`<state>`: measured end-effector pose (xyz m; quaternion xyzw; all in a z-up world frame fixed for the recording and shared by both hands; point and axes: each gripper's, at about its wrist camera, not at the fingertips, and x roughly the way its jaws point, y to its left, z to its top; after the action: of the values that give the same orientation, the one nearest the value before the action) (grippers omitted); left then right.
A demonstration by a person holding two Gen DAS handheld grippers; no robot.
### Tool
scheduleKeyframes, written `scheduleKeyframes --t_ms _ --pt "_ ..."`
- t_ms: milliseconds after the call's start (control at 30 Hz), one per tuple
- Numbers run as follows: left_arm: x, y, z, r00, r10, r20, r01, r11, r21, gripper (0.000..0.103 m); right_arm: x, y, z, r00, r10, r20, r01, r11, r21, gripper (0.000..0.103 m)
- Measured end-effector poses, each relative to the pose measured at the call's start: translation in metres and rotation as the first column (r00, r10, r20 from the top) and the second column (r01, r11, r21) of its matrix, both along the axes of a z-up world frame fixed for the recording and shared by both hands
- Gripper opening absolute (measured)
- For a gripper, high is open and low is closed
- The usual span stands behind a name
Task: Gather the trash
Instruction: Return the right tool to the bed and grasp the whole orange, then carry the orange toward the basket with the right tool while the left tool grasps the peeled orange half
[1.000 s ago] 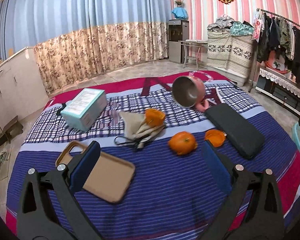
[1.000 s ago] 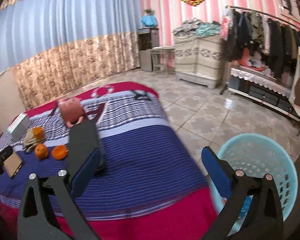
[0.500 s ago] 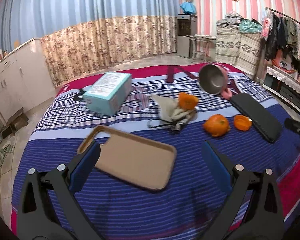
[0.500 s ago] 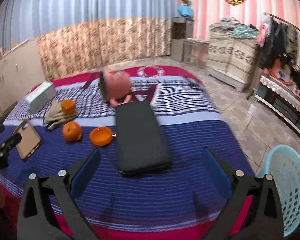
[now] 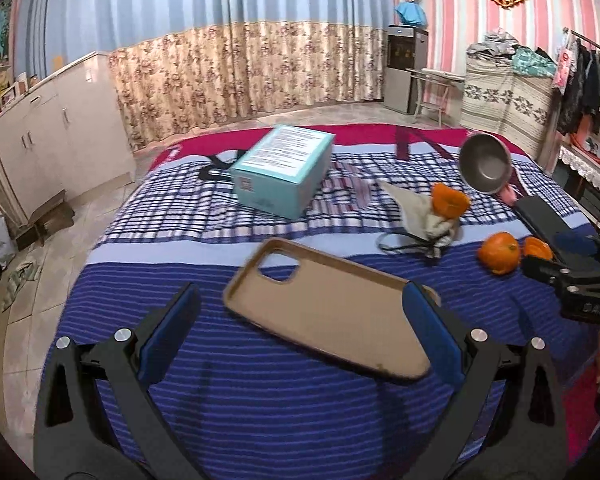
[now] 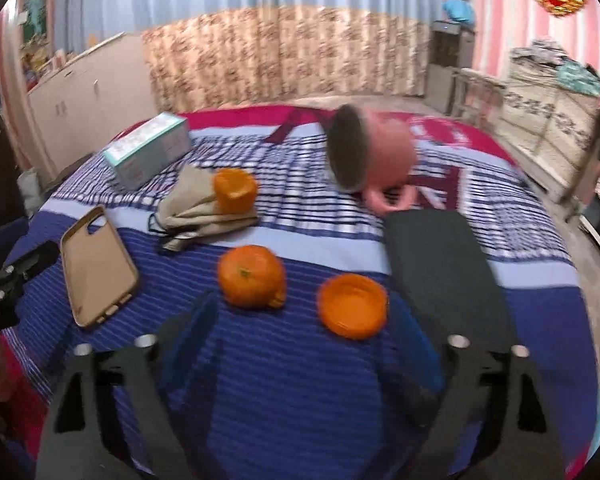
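Left gripper [image 5: 300,320] released, hovering over the phone case [image 5: 328,312]. Right gripper [image 6: 304,340] released, empty, above the bed [image 6: 280,400] near the orange [image 6: 250,276] and peel [image 6: 352,306].

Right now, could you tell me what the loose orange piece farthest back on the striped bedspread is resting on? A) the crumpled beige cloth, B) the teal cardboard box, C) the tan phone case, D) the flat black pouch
A: the piece of orange peel sits on top of the crumpled beige cloth, apart from the teal cardboard box, tan phone case and flat black pouch.
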<state>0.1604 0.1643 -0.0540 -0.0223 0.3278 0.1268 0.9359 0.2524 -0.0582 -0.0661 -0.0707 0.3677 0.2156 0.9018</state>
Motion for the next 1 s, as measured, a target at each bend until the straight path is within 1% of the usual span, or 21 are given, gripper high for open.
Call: scheduleKeyframes --t_ms 67,100,133,167,200,233,300,433,500,600,667,733,800,867,900,933,967,1000 --pt "0.001 0.007 0.002 1.0 0.014 0.003 -0.014 1.0 -0.005 0.097 0.006 0.015 -0.005 0.999 0.03 -0.015 -0.03 0.999 -0.01 0.073" --pt "0.002 0.009 0.003 1.0 0.017 0.003 -0.017 1.0 -0.007 0.097 0.009 0.021 -0.008 0.998 0.048 -0.028 -0.048 0.999 -0.012 0.062" --pt "0.003 0.011 0.004 1.0 0.02 0.003 -0.02 1.0 -0.008 0.097 0.012 0.026 -0.01 0.997 0.063 -0.04 -0.063 0.998 -0.011 0.054" --pt "0.005 0.011 0.005 1.0 0.021 0.004 -0.021 1.0 -0.009 0.097 0.013 0.029 -0.012 0.996 0.076 -0.053 -0.076 0.997 -0.006 0.041" --pt "0.008 0.011 0.007 1.0 0.019 0.006 -0.019 1.0 -0.009 0.097 0.014 0.032 -0.013 0.995 0.082 -0.058 -0.083 0.997 -0.007 0.04" --pt "0.01 0.01 0.008 1.0 0.016 0.007 -0.016 1.0 -0.01 0.097 0.013 0.033 -0.012 0.995 0.083 -0.051 -0.084 0.996 -0.008 0.035" --pt "0.019 0.004 0.012 1.0 0.003 0.015 -0.002 1.0 -0.014 0.097 0.007 0.028 -0.006 0.995 0.092 -0.023 -0.092 0.996 0.013 0.033" --pt "0.043 -0.017 0.021 0.998 -0.051 0.023 0.052 0.998 -0.023 0.097 -0.006 -0.004 0.016 0.999 0.042 0.03 -0.044 0.998 0.055 0.033" --pt "0.059 -0.033 0.02 0.996 -0.086 0.003 0.086 0.996 -0.035 0.097 -0.013 -0.029 0.027 0.999 -0.007 0.043 0.004 0.997 0.071 0.033" --pt "0.081 -0.06 0.011 0.988 -0.148 -0.04 0.146 0.988 -0.056 0.097 -0.024 -0.067 0.036 0.994 -0.093 0.056 0.09 0.995 0.051 0.033" --pt "0.095 -0.074 0.005 0.985 -0.164 -0.055 0.161 0.986 -0.054 0.096 -0.031 -0.093 0.038 0.988 -0.144 0.053 0.141 0.989 0.05 0.033" --pt "0.105 -0.084 -0.001 0.981 -0.181 -0.074 0.177 0.983 -0.057 0.085 -0.038 -0.121 0.04 0.979 -0.201 0.043 0.199 0.979 0.054 0.033" --pt "0.116 -0.093 -0.006 0.976 -0.197 -0.092 0.193 0.98 -0.048 0.081 -0.048 -0.148 0.04 0.964 -0.265 0.03 0.262 0.961 0.083 0.033" --pt "0.126 -0.099 -0.012 0.976 -0.19 -0.104 0.189 0.982 -0.019 0.08 -0.054 -0.17 0.037 0.948 -0.318 0.019 0.314 0.942 0.119 0.033" --pt "0.133 -0.101 -0.016 0.977 -0.177 -0.119 0.179 0.984 0.006 0.077 -0.055 -0.179 0.035 0.94 -0.34 0.015 0.335 0.933 0.133 0.033" --pt "0.139 -0.102 -0.02 0.976 -0.174 -0.133 0.178 0.984 0.019 0.067 -0.055 -0.184 0.033 0.934 -0.356 0.01 0.351 0.925 0.145 0.033" --pt "0.146 -0.104 -0.024 0.971 -0.185 -0.152 0.19 0.982 0.018 0.062 -0.055 -0.194 0.032 0.927 -0.375 0.003 0.37 0.915 0.162 0.033" --pt "0.15 -0.103 -0.026 0.968 -0.197 -0.158 0.201 0.98 0.007 0.055 -0.054 -0.2 0.031 0.922 -0.387 -0.001 0.381 0.908 0.172 0.033"
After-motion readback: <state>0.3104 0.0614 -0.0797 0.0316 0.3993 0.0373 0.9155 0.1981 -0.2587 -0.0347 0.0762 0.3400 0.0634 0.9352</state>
